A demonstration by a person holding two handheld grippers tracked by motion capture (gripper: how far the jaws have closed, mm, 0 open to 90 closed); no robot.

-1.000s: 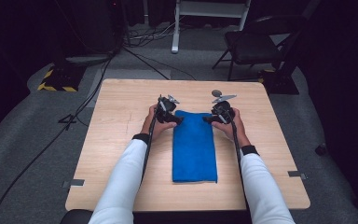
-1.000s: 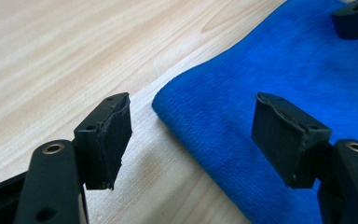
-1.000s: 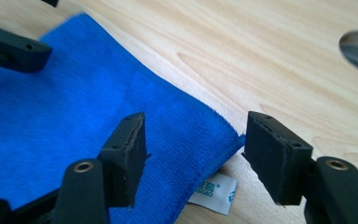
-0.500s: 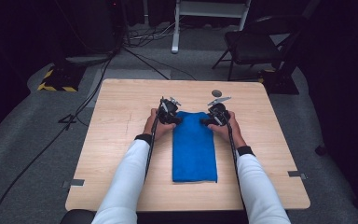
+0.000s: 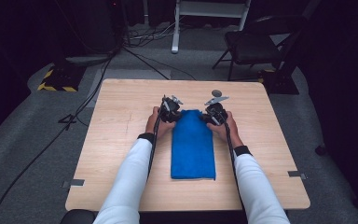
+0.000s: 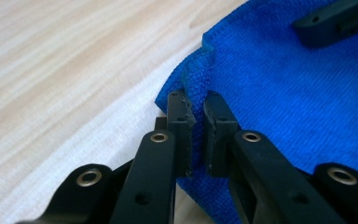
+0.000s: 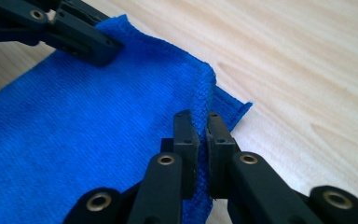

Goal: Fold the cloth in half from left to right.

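Both tools have closed inward onto the blue towel's (image 5: 192, 143) far corners at mid-bench (image 5: 121, 140); left tool (image 6: 195, 123) and right tool (image 7: 198, 133) each pinch hem. Lift evenly, keeping tension, then fold nearward.

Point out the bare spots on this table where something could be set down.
Bare wood lies left of the left gripper, right of the right gripper, and beyond the blue towel toward the table far edge. The middle is crowded: both grippers pinch the towel's far corners.

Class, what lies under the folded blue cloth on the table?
The blue microfibre cloth lies flat on the light wooden table, with bare wood all around it. Whatever might sit beneath its middle is covered.
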